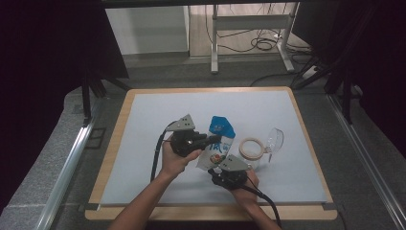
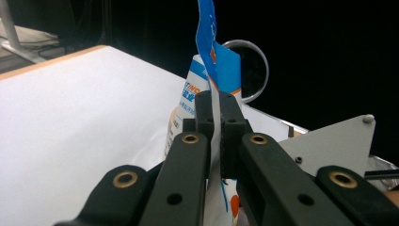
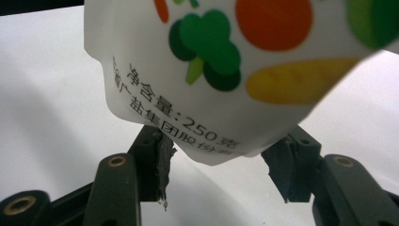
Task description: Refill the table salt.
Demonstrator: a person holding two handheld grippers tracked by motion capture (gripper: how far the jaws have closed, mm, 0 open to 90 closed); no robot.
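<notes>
A blue and white pouch [image 1: 218, 143] printed with vegetables is held up over the white mat [image 1: 143, 143] at the middle of the table. My left gripper [image 1: 213, 140] comes in from the left and is shut on the pouch's thin side edge. In the left gripper view the pouch [image 2: 221, 61] rises between the closed jaws of the left gripper [image 2: 219, 101]. My right gripper [image 1: 221, 168] sits under the pouch's lower end. In the right gripper view the pouch [image 3: 211, 70] hangs with its bottom corner between the spread jaws of the right gripper [image 3: 226, 136]; the pads [image 3: 160, 160] stand clear of it.
A clear glass jar [image 1: 252, 151] with a tan rim stands just right of the pouch, its hinged clear lid [image 1: 275, 139] tipped open to the right. The wooden table edge [image 1: 311, 139] frames the mat. Desk legs and cables lie on the floor behind.
</notes>
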